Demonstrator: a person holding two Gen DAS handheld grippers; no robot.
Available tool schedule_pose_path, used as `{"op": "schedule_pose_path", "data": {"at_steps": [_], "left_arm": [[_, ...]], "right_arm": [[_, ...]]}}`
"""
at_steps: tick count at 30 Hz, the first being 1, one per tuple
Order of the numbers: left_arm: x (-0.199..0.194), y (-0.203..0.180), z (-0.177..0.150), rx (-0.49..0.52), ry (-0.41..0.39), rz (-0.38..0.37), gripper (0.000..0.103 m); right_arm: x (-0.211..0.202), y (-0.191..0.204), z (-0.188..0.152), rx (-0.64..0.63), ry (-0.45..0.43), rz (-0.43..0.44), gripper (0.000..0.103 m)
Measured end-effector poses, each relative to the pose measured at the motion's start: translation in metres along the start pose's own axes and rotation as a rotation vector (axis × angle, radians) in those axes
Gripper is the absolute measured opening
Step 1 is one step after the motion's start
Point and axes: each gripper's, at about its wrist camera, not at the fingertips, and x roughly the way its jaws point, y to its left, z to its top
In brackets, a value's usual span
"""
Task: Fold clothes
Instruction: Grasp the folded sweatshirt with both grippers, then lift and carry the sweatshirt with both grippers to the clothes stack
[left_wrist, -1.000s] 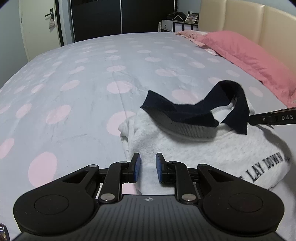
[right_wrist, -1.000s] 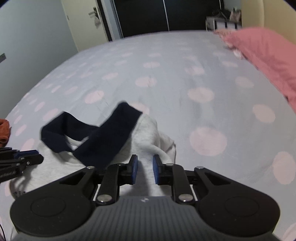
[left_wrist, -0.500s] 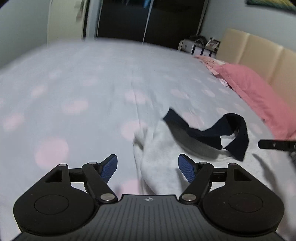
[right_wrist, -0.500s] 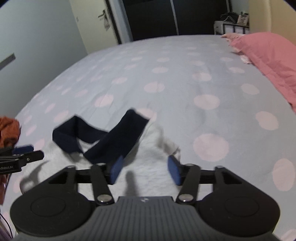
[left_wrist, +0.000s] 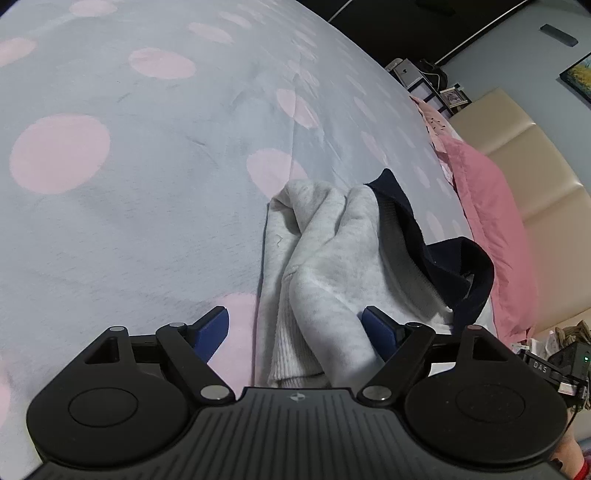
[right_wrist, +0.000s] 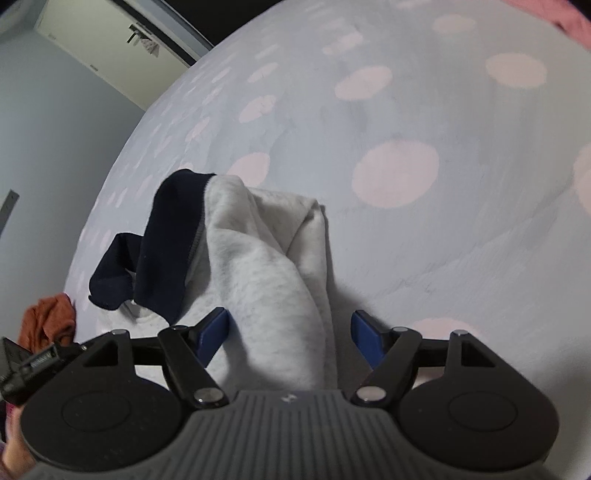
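Grey sweatshirt (left_wrist: 325, 258) with dark navy trim (left_wrist: 443, 258) bunched on spotted bedspread (left_wrist: 129, 203), left gripper (left_wrist: 295, 332) jaws opening, a fold between but unpinched, right gripper (right_wrist: 290, 334) jaws opening likewise, sleeve between, pink pillow (left_wrist: 487, 221) beyond.

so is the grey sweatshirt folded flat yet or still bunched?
Bunched. The grey sweatshirt lies in thick rumpled ridges on the bedspread, its navy collar flopped loose to one side.

A home bedroom — a bed (left_wrist: 147, 184) under a pink-dotted grey cover, pink pillows (left_wrist: 491, 221) against a padded beige headboard (left_wrist: 535, 155) — with a door (right_wrist: 110, 55).
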Motion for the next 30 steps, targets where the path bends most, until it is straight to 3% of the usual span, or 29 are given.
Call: {"op": "schedule_pose_path", "data": {"at_steps": [4,8,11,21,30], "left_arm": [[0.007,0.002,0.002,-0.003,0.01,-0.022,0.079],[0.014,0.007,0.006,-0.026,0.023,-0.074,0.065],[0.02,0.009,0.007,-0.046,0.029,-0.1,0.06],[0.009,0.005,0.007,0.01,0.007,-0.137,0.038],[-0.013,-0.011,0.003,0.073,-0.027,-0.16,0.034]], "right_arm": [[0.012,0.002,0.002,0.011,0.009,0.021,0.076],[0.024,0.007,0.007,0.021,0.019,0.042,0.073],[0.03,0.009,0.011,0.029,0.024,0.042,0.07],[0.019,0.013,0.011,0.017,-0.002,0.075,0.048],[-0.012,0.033,0.011,-0.004,-0.06,0.167,0.039]]}}
